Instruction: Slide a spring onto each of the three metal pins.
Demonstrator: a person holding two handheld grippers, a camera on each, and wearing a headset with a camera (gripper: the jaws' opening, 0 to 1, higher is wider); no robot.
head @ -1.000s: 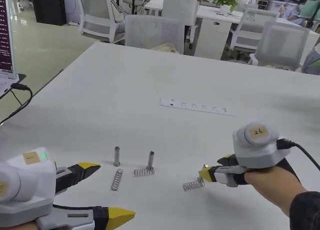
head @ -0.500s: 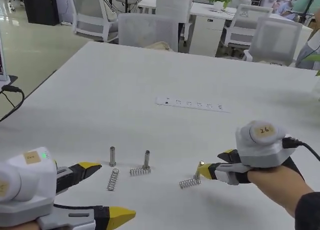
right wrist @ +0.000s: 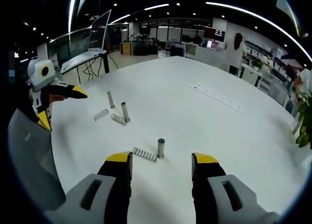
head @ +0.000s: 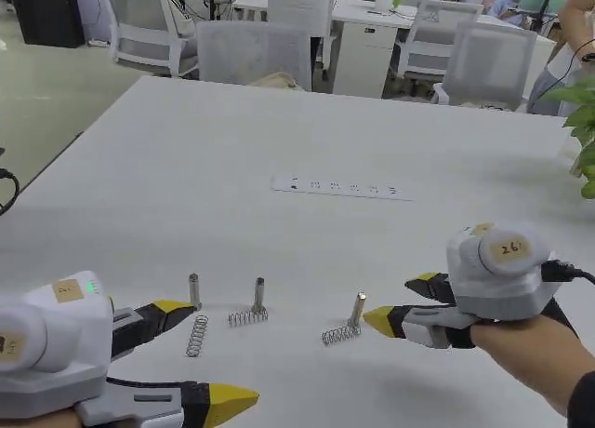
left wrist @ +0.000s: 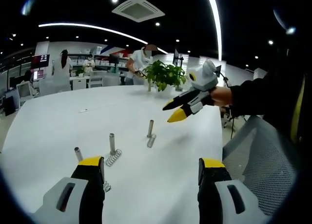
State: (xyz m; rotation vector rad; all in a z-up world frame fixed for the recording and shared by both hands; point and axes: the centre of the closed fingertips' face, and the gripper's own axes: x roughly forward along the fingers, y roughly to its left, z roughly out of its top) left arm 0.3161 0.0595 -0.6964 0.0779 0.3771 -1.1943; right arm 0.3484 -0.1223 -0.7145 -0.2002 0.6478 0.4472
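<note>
Three short metal pins stand upright on the white table: a left pin [head: 194, 290], a middle pin [head: 258, 295] and a right pin [head: 357, 310]. One spring lies flat beside each: spring [head: 195, 336], spring [head: 247, 316], spring [head: 340, 334]. No spring sits on a pin. My right gripper [head: 395, 300] is open just right of the right pin [right wrist: 161, 148] and its spring [right wrist: 144, 154], touching neither. At the near left, my left gripper [head: 209, 354] is open and empty, with the left pin [left wrist: 78, 153] just beyond its jaw.
A white power strip [head: 335, 187] lies across the middle of the table [head: 279, 121]. Grey office chairs [head: 251, 56] stand along the far edge. A green plant [head: 586, 121] reaches in at the right edge.
The right gripper has opened and drawn back to the right, leaving the right pin standing free beside its spring. The left gripper has held still; the head camera has shifted.
</note>
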